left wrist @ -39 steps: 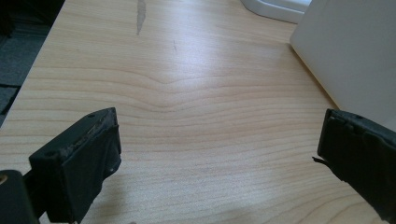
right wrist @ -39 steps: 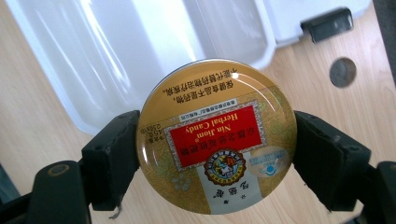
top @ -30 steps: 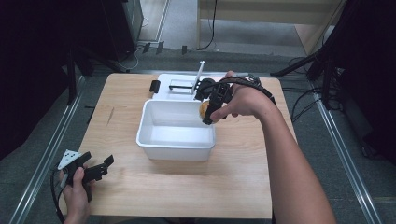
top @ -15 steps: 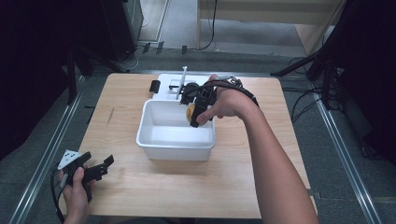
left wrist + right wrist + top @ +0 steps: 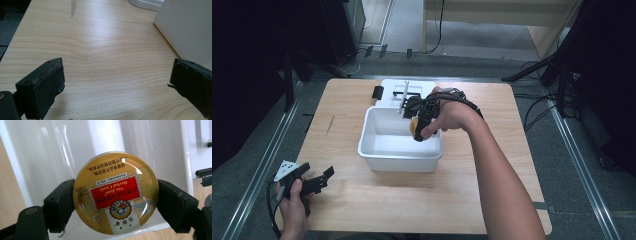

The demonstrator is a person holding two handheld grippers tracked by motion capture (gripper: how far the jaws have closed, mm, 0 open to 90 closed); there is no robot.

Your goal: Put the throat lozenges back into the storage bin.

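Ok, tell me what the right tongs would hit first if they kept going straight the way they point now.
The right tongs are shut on the round candy tin and point down into the white bin. Going straight on, the tin would probably meet the bin's pale inner surface first, though how far off it lies is unclear.

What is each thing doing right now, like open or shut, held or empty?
Right gripper: shut on the candy tin.
Candy tin: held over the white tub.
White tub: upright, looks empty.
Left gripper: open, holding nothing, above the table.
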